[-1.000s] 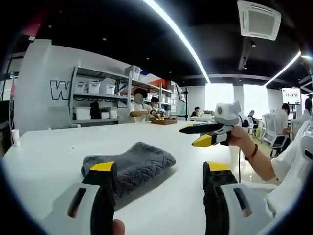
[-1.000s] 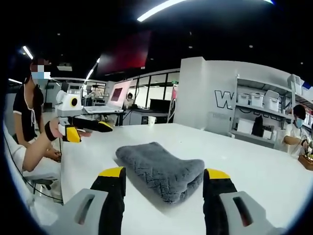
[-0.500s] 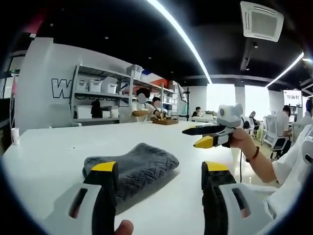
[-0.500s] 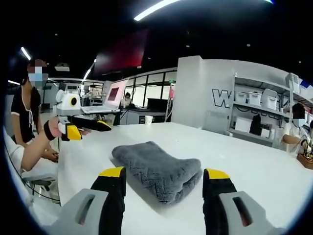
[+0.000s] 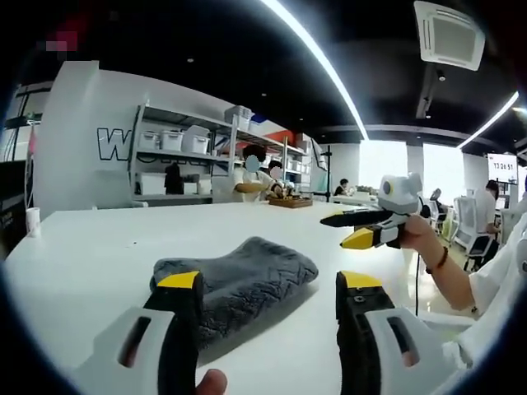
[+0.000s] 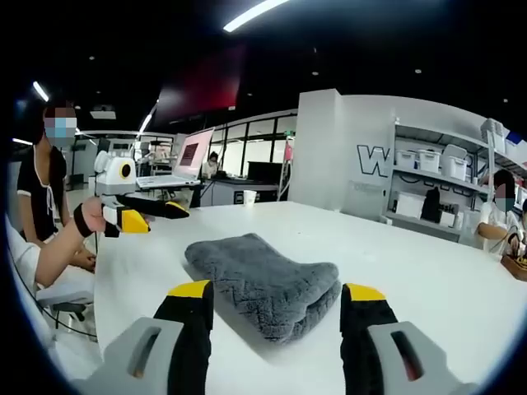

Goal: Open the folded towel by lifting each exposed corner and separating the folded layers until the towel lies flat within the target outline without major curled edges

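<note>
in the left gripper view, the left tongs [image 5: 268, 284] cover the near corner of the grey towel [image 5: 239, 276] at lower left, and their bodies are cut by the bottom edge. the towel's folded layers cannot be counted. the clock [image 5: 502, 167] at the right edge is too small to read surely.

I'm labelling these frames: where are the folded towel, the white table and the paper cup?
folded towel [image 6: 262, 282]: right gripper view, middle of its grey top layer.
white table [image 5: 90, 255]: left gripper view, bare top left of the towel.
paper cup [image 6: 249, 198]: right gripper view, its side, on the table's far edge.
</note>
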`<move>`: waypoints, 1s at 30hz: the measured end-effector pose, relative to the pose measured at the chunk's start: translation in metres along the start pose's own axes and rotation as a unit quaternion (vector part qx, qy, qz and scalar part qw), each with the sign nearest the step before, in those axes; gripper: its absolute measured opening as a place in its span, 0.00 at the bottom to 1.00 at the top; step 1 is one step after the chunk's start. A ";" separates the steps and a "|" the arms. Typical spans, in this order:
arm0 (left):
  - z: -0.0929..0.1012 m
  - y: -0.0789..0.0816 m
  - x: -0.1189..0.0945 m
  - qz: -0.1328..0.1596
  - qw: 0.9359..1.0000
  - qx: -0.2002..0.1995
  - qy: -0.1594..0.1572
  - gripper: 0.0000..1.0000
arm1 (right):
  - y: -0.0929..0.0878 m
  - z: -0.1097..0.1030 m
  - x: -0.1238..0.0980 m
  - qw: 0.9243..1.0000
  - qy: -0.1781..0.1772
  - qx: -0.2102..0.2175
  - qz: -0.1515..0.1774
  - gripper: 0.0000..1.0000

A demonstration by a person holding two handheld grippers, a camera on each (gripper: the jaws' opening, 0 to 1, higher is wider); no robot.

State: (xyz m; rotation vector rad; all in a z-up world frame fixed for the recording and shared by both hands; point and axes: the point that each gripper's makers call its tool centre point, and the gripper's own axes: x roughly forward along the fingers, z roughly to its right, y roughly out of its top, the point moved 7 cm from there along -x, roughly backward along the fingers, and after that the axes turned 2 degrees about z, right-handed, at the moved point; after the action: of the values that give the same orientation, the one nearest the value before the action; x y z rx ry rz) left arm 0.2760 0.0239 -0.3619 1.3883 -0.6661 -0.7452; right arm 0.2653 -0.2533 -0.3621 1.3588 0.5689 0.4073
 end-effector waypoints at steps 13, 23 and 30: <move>0.000 -0.001 0.007 -0.008 1.000 0.000 -0.007 0.65 | -0.001 0.000 0.006 1.000 0.003 0.007 0.006 0.56; -0.005 -0.003 0.011 -0.012 1.000 -0.003 -0.006 0.64 | 0.003 0.001 0.013 1.000 0.003 0.001 0.016 0.58; -0.007 -0.003 0.015 -0.019 1.000 -0.005 -0.004 0.64 | 0.004 0.002 0.018 1.000 0.005 -0.001 0.017 0.58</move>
State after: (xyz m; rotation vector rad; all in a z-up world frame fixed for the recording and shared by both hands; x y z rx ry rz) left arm 0.2903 0.0159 -0.3661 1.3930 -0.6438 -0.7826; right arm 0.2809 -0.2438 -0.3607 1.3670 0.5541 0.4436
